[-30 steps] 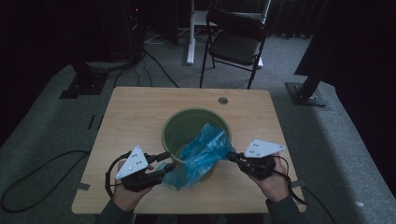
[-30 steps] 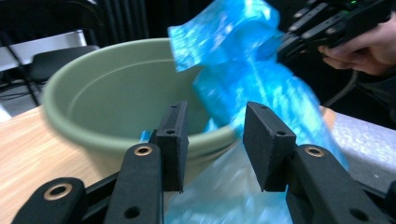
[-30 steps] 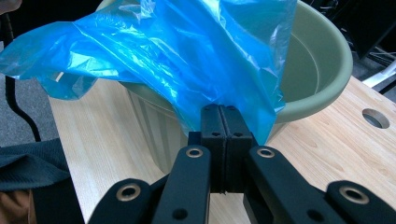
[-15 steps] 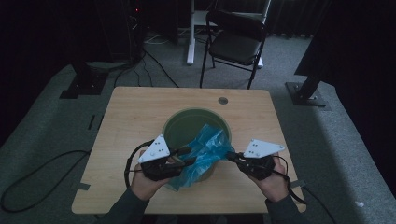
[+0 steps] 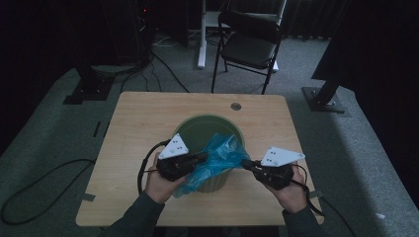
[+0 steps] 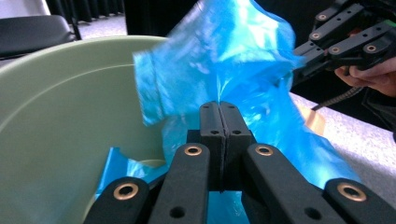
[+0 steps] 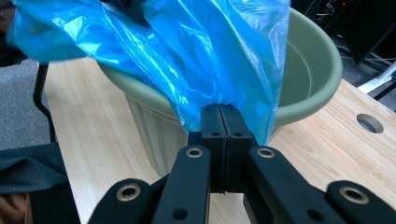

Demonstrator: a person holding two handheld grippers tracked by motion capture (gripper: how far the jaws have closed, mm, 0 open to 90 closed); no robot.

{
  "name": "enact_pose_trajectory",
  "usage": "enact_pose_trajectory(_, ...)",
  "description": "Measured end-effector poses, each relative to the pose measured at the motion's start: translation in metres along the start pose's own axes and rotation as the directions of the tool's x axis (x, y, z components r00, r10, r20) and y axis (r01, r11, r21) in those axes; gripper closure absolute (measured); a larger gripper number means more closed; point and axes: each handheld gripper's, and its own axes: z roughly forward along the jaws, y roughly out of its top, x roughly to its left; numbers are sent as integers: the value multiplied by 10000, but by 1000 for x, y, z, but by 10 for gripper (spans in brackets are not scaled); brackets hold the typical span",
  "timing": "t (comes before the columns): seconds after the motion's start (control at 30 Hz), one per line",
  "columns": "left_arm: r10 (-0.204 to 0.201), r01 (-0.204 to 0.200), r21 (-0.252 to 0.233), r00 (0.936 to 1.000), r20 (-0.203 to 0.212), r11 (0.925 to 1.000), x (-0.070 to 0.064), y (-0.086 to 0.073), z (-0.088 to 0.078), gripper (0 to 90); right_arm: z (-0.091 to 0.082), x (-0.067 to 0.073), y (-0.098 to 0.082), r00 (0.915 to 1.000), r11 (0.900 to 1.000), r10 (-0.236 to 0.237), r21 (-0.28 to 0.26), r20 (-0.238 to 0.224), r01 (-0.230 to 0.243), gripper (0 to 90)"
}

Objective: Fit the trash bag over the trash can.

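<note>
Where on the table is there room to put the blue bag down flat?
The widest bare wood lies on the table between the green bin and its far and left edges. It is crowded at the near edge, where the left gripper and right gripper pinch the blue bag over the bin's rim.

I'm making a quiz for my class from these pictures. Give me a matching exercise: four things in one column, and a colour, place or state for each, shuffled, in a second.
Things:
1. bag
2. bucket
3. chair
4. left gripper

Descriptions:
A. pale green, standing on the table
B. black, on the floor beyond the table
C. blue plastic, draped over the bucket's near rim
D. jaws closed on a fold of plastic

Pairs: 1-C, 2-A, 3-B, 4-D
</note>
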Motion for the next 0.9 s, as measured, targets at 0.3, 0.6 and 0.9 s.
enact_pose_trajectory(0.3,-636,608,-337,9942,-872,9976,23,-10,-21,900,0,-5,-4,9999,9998,95,190,76,-96,899)
enact_pose_trajectory(0.6,-1183,1094,-597,9774,-1752,9922,43,-20,-40,900,-1,-10,-6,9996,9995,195,241,184,-199,900)
enact_pose_trajectory(0.9,-1559,1406,-837,9632,-2190,9865,57,-22,-47,900,-4,-14,-8,9992,9993,261,241,302,-268,894)
